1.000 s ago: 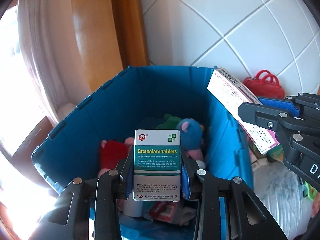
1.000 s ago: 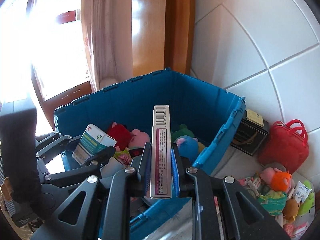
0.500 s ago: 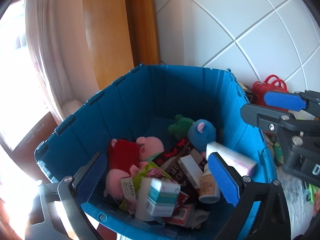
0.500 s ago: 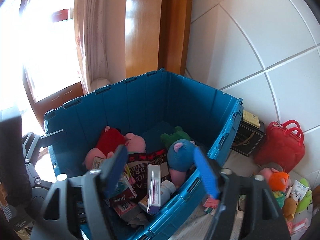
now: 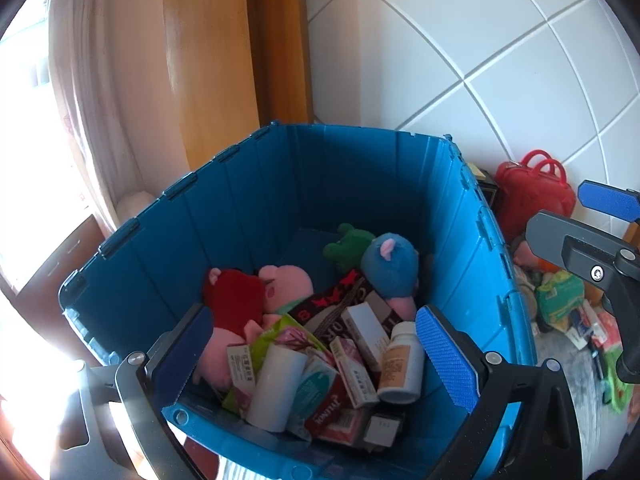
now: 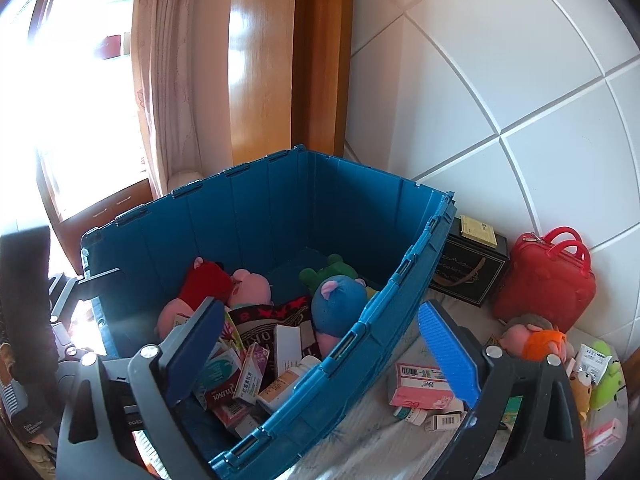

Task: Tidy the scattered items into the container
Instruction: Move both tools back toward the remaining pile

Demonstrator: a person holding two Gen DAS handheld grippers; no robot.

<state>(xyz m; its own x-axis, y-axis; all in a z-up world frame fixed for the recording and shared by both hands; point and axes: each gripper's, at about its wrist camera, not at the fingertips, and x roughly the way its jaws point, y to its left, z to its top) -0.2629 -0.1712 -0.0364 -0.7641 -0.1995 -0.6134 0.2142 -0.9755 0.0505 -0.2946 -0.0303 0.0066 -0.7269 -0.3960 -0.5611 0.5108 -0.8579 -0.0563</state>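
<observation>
A blue plastic crate [image 5: 360, 168] [image 6: 400, 280] holds plush toys, a white pill bottle [image 5: 400, 360], a white roll [image 5: 276, 388] and several medicine boxes. My left gripper [image 5: 320, 356] is open and empty above the crate's near end. My right gripper [image 6: 324, 356] is open and empty over the crate's right rim; it also shows in the left wrist view [image 5: 592, 240]. Scattered items lie on the cloth to the right: a pink box [image 6: 420, 388], small boxes [image 6: 440, 422], plush toys [image 6: 536, 338].
A red handbag [image 6: 548, 276] and a black box [image 6: 468, 266] stand against the tiled wall behind the scattered items. A wooden door frame [image 6: 264, 60] and a curtain [image 6: 168, 80] are behind the crate. A bright window is at the left.
Both grippers opened and let go: the Estazolam box and the long pink-striped box fell into the crate. Both grippers have since drawn back and up a little.
</observation>
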